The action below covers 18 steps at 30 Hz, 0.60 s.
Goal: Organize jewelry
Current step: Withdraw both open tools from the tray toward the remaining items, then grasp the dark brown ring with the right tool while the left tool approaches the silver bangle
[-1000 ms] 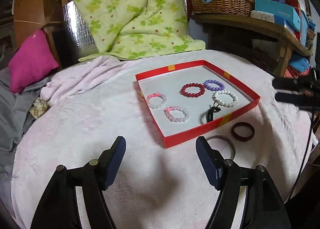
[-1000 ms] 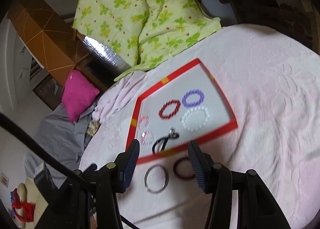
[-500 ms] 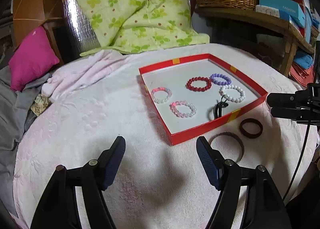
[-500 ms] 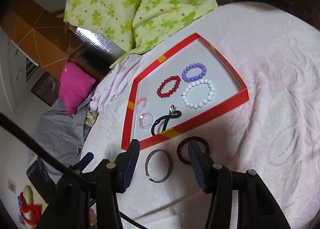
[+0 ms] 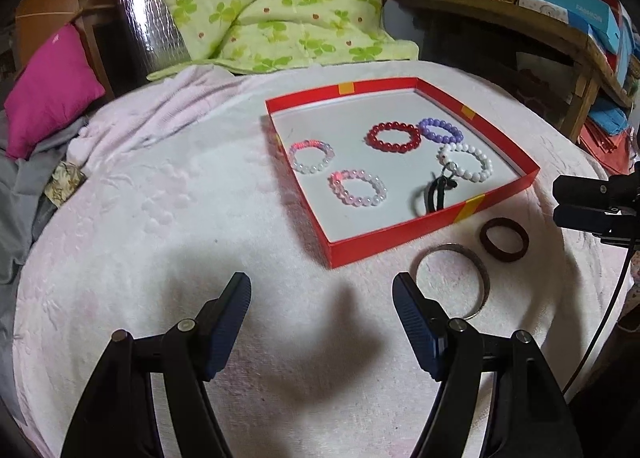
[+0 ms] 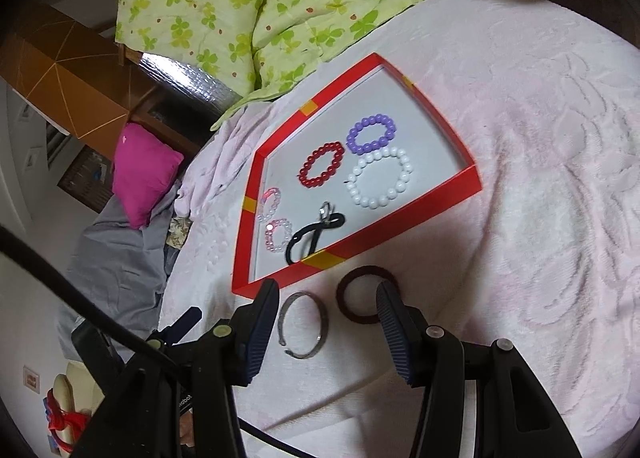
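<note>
Beaded bracelets lie in a shallow red tray [image 5: 404,226] on the pink-blanketed bed [image 5: 160,217]. My right claw [image 6: 326,300] hovers, parted and empty, over a silver bangle [image 6: 303,324] and maroon band [image 6: 362,296] just outside the tray. My left claw [image 5: 322,294] hangs wide open, holding nothing.

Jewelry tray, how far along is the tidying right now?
Done: six pieces lie in the red tray, including the white bead bracelet and the black cord. In hand: nothing; the right hand-held gripper hangs open over the silver bangle. Left: that bangle and the dark red band, both on the blanket outside the tray.
</note>
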{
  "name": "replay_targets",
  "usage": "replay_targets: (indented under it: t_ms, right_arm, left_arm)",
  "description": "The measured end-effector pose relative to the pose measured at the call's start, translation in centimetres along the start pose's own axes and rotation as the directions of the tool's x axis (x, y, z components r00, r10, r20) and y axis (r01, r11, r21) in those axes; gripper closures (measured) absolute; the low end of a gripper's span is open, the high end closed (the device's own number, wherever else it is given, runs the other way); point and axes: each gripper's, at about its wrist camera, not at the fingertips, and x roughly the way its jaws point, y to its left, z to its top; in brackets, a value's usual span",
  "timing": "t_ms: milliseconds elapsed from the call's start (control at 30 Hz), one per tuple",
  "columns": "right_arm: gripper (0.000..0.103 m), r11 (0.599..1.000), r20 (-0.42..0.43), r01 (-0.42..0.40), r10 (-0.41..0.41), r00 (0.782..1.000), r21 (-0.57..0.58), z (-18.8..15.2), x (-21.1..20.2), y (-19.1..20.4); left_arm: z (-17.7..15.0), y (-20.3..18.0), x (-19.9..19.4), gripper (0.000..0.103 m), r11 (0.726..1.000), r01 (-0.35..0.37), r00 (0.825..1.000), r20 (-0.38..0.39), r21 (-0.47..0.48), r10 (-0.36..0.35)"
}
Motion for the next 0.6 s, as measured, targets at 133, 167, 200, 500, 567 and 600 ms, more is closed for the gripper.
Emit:
replay_targets:
  t_ms: [133,167,200,500,567,600]
  right_arm:
    - [0.048,1.000,-0.006,0.011,-0.011,1.000,-0.003,0.0,-0.1,-0.5]
    - [0.048,1.000,-0.007,0.012,-0.012,1.000,-0.007,0.0,-0.1,-0.6]
    - [0.048,1.000,-0.011,0.016,-0.016,1.000,-0.014,0.0,-0.1,-0.6]
    - [0.068,0.997,-0.039,0.072,-0.073,0.997,-0.034,-0.3,1.0,-1.7]
    - [0.068,0.996,-0.037,0.076,-0.077,0.996,-0.043,-0.4,1.3,-1.7]
    - [0.068,0.995,-0.037,0.083,-0.085,0.996,-0.051,-0.4,1.5,-1.7]
  left_arm:
    - [-0.1,-0.7,0.1,0.029,0.998,0.058,0.998,-0.012,0.005,-0.057]
    - [-0.2,-0.9,0.1,0.029,0.997,0.079,0.997,-0.015,0.008,-0.079]
    - [-0.3,-1.2,0.1,0.029,0.996,0.094,0.995,-0.019,0.010,-0.094]
    - [-0.5,-2.2,0.3,0.029,0.989,0.146,0.989,-0.037,0.019,-0.145]
    - [-0.5,-2.4,0.2,0.029,0.988,0.153,0.988,-0.032,0.026,-0.152]
    - [-0.5,-2.5,0.2,0.029,0.987,0.159,0.987,-0.032,0.029,-0.158]
